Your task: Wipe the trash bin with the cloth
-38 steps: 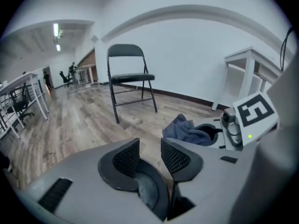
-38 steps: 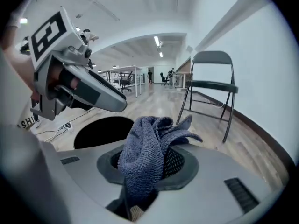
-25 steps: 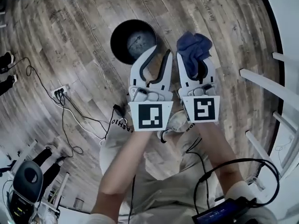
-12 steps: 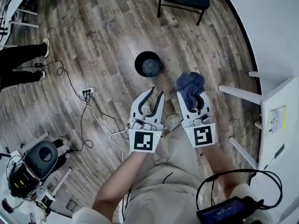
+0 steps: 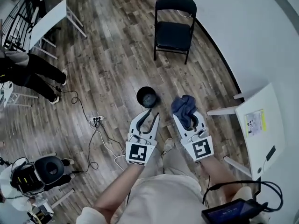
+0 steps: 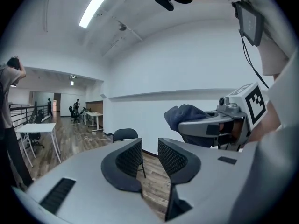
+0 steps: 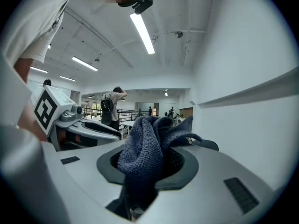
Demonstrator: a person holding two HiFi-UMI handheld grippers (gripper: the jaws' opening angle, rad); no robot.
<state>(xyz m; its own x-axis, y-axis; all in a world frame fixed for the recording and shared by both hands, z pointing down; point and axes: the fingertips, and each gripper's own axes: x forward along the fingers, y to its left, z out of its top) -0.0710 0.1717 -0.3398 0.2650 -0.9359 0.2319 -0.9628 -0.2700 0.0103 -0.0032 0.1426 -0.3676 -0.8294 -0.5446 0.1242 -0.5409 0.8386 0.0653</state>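
Far below on the wooden floor stands the small black trash bin, upright and open at the top. My left gripper hangs high above it, open, with nothing between its ribbed pads. My right gripper is level with it on the right and is shut on a dark blue cloth. The cloth bunches up out of the jaws and hides the fingertips. The left gripper view shows the right gripper with the cloth sticking out. Neither gripper touches the bin.
A black folding chair stands beyond the bin near the white wall. A white table is at the right, another table at the far left. A power strip with cables lies left of the bin. People stand at the left.
Both grippers have risen well above the floor; the bin now looks small and far below. The chair and white table have come into view. The cloth stays in the right gripper.
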